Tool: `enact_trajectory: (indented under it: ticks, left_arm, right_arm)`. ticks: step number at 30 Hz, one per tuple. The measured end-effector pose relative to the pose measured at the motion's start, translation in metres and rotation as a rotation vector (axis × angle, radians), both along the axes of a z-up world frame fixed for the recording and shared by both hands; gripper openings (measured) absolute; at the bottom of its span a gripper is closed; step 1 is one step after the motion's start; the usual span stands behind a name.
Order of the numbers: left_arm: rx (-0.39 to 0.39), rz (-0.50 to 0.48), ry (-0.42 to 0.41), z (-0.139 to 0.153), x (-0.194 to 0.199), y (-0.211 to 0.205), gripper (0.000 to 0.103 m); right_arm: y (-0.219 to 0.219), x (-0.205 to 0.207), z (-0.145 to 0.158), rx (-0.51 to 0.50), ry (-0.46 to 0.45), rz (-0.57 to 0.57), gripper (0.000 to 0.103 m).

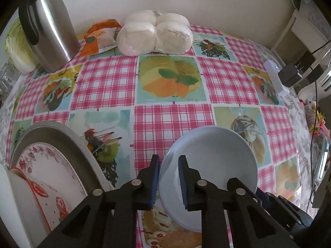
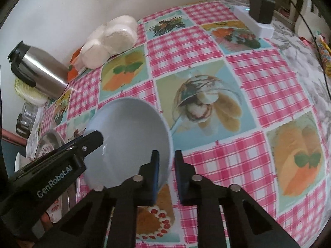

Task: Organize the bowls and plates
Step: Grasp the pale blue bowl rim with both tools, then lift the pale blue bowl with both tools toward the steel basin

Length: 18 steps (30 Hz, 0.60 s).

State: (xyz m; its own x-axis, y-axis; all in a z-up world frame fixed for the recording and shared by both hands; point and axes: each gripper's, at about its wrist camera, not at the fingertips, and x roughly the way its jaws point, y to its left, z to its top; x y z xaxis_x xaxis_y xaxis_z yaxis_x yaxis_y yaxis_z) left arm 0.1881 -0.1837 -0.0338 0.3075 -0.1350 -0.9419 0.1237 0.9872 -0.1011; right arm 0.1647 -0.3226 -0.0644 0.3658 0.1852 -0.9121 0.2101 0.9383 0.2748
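The pale blue bowl [image 2: 128, 142] looks like glazed ceramic or hard melamine: stiff, smooth and likely slippery, and if ceramic it would chip or break on a drop, so the sensible hold is a pinch across the thin rim wall, one pad inside and one outside, on opposite sides so that it cannot swing. It sits over the checked counter [image 1: 169, 124], just to the right of the metal tray [image 1: 62, 138] that carries a flowered plate [image 1: 51, 165] and a white dish with red print [image 1: 26, 198]; it appears tilted, and whether its base is touching the cloth cannot be told. The left gripper [image 1: 168, 183] has its jaws drawn narrow around the bowl's left rim, the left finger outside the wall and the right finger inside, the blue pads close on either side of it, so it reads as clamped on the rim. The right gripper [image 2: 166, 177] takes the opposite rim in the same way, with its left finger inside the bowl and its right finger outside, jaws closed down to the thickness of the wall. With two grips on a slick rim, I judge that the risk lies in uneven lifting, which could twist the bowl out of one pinch.
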Motion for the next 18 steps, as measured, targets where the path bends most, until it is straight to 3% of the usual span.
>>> enact_trajectory:
  ticks: [6,18]
  left_arm:
    - [-0.034,-0.012,0.027,-0.006,0.0,-0.002,0.017]
    - [-0.023,-0.048,0.049,-0.016,-0.006,-0.014,0.015]
  right_arm:
    - [-0.014,-0.002,-0.002,0.009,0.005,-0.037,0.013]
    - [-0.022,-0.007,-0.01,0.084,0.026,-0.073,0.013]
